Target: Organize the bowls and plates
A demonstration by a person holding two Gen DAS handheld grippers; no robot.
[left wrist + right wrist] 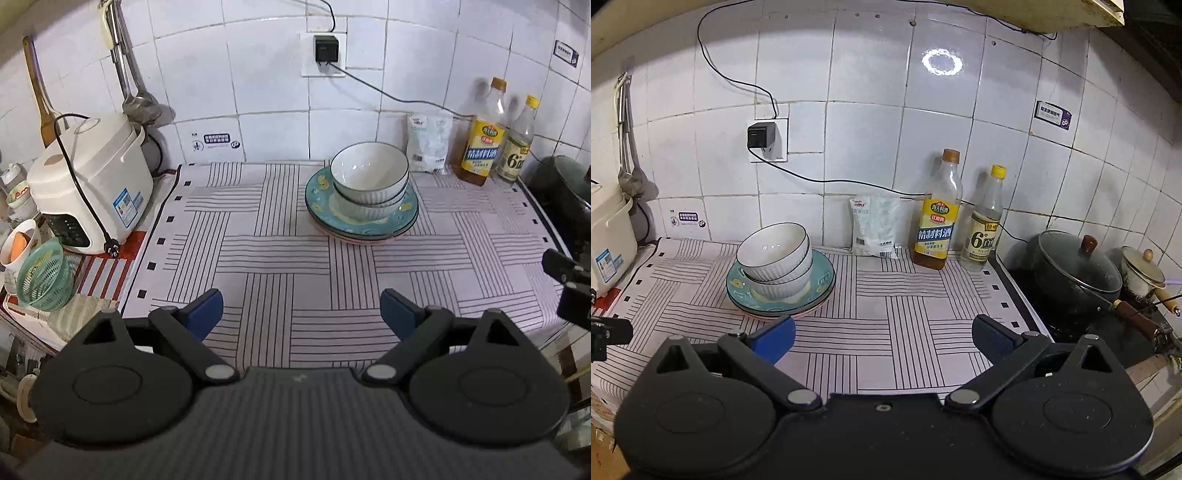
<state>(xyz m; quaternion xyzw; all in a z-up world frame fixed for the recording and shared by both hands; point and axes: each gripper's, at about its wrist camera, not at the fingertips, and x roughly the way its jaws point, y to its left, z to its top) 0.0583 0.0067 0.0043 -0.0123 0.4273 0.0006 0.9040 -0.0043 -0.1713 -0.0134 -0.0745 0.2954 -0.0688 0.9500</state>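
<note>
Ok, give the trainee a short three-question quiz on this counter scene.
1. True or false: the two white ribbed bowls sit nested on the teal patterned plates.
2. What stands immediately right of the white plastic pouch? A: the yellow-labelled amber bottle; B: the white rice cooker.
3. Fill in: the left tool and right tool both stand ____, holding nothing.

Key: 1 true; 2 A; 3 open.
</note>
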